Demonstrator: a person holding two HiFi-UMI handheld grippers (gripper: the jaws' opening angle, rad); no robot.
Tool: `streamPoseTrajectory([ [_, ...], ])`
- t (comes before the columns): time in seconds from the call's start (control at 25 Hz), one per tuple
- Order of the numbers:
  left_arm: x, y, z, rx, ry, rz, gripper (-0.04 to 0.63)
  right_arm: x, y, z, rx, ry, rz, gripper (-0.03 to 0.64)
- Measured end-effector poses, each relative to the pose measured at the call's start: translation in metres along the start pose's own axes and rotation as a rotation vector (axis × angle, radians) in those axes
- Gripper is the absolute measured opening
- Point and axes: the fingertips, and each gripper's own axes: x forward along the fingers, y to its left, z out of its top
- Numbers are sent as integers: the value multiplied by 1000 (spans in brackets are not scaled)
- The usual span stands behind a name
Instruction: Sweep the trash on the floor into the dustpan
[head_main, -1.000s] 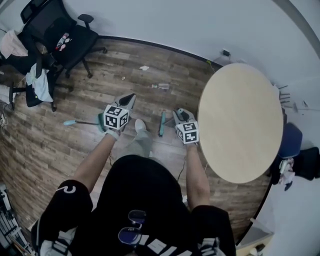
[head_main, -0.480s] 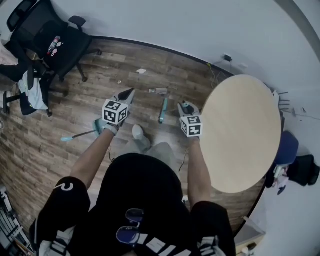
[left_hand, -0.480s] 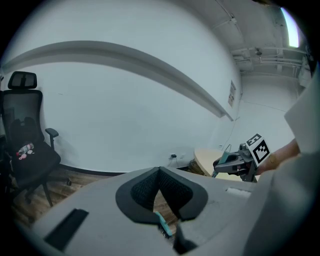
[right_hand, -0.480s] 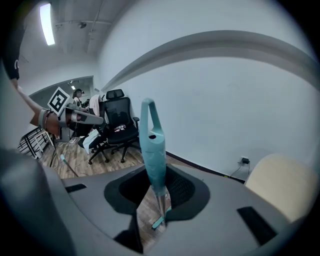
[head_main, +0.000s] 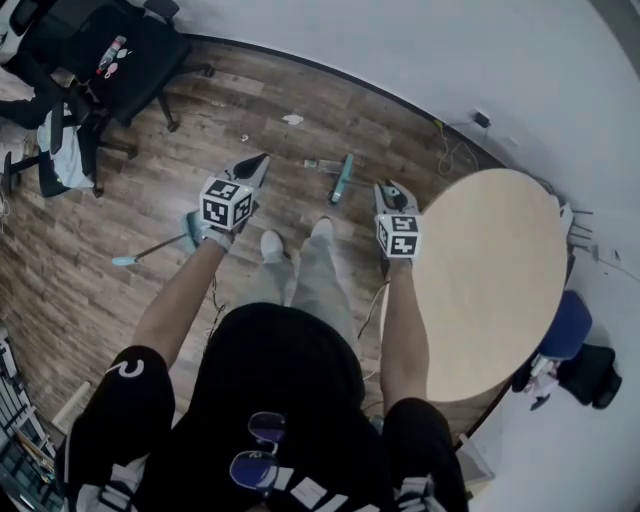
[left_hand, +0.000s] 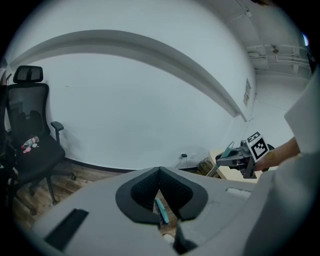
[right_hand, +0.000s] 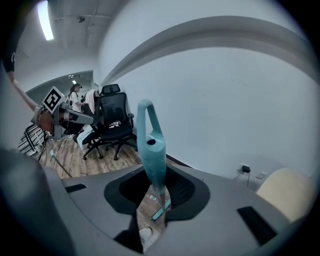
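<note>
Two claws closed: broom in the right one, trash just ahead

Right claw: jaws clamped on the broom, high on its teal plastic grip. The hook loop stands above the jaws. Below the grip a thin shaft drops to the brush head. The head rests on the wood floor, ahead of the person's shoes.

Left claw: jaws drawn together, nothing between them. Its own view shows only floor and the brush head through the gap. Beside the left hand sits a teal fitting, with a thin rod trailing back and left. It may be the dustpan's handle. No pan made out in any view, so where the dustpan is stays unconfirmed.

Trash, all on the floor:
- wrapper, just beside the brush head
- white scrap, farther out toward the wall
- crumb, ahead of the left claw

Handling, my read: the broom is light but long. Held this high, the head will likely swing and twist about the smooth, tapering grip. A hold lower down, where the grip meets the shaft, should steer better. The scraps look near weightless and will probably skate on the boards, so short, low strokes suit them.

Surroundings: round desk near the right claw, office chair in the far left corner.
</note>
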Motion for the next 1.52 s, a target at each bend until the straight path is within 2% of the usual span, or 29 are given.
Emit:
streamPoseTrajectory([
  [0.28, 49, -4, 2, -33, 14, 35, -3, 33, -54, -10, 3, 35, 14, 84],
  [0.68, 89, 14, -20, -96, 19, 101, -3, 114, -83, -50, -40, 135, 55, 86],
  [1.0, 73, 44, -53, -183, -2, 215, -3, 167, -47, -29, -70, 90, 148, 86],
  [1.32, 17, 74, -93, -278, -46, 337, -3, 197, 4, -4, -212, 65, 240, 86],
  [1.52, -12, 92, -113, -309, -64, 370, -3, 207, 35, 5, -263, 65, 264, 86],
])
